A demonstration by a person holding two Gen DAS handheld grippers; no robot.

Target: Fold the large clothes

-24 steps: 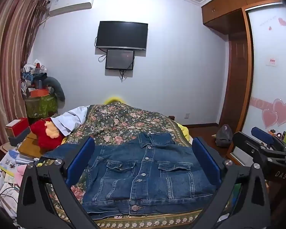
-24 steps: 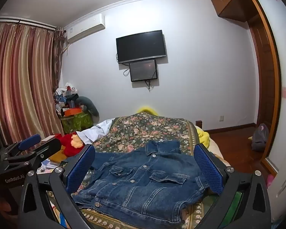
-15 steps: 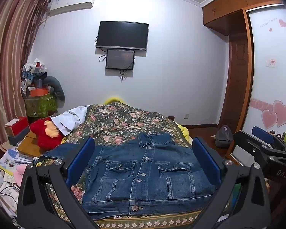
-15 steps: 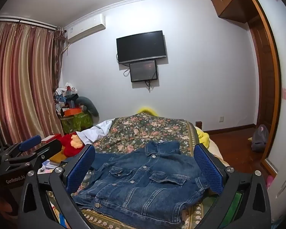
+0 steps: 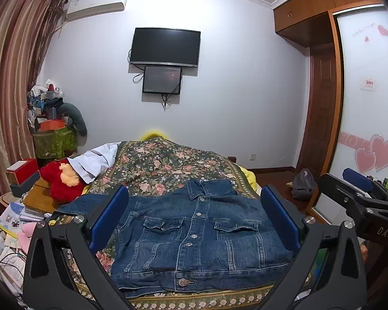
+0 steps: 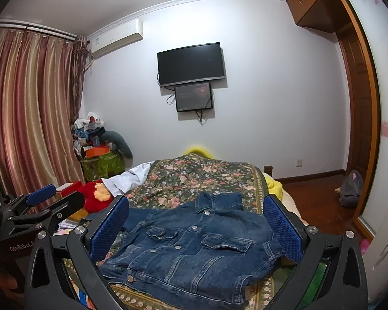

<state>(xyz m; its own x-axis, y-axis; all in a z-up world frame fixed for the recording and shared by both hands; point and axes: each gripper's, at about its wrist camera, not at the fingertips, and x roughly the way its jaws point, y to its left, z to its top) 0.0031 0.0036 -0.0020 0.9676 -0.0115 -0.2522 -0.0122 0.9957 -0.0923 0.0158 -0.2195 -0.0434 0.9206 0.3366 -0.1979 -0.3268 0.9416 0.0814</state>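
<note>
A blue denim jacket [image 5: 194,240] lies buttoned and front side up on the floral bedspread [image 5: 168,162], its hem towards me and one sleeve stretched out to the left. My left gripper [image 5: 194,190] hovers open above the near edge of the bed, its blue pads on either side of the jacket and apart from it. In the right wrist view the same jacket [image 6: 194,248] lies between the open fingers of my right gripper [image 6: 195,199], which holds nothing. Each gripper shows in the other's view: the right gripper [image 5: 349,183] at the right edge, the left gripper [image 6: 57,197] at the left.
A red plush toy [image 5: 62,180] and stacked books and boxes [image 5: 20,206] crowd the left side of the bed. A white cloth [image 5: 95,160] lies at the far left of the bedspread. A wardrobe with a sliding door [image 5: 370,103] and a bag on the floor [image 5: 302,183] stand to the right.
</note>
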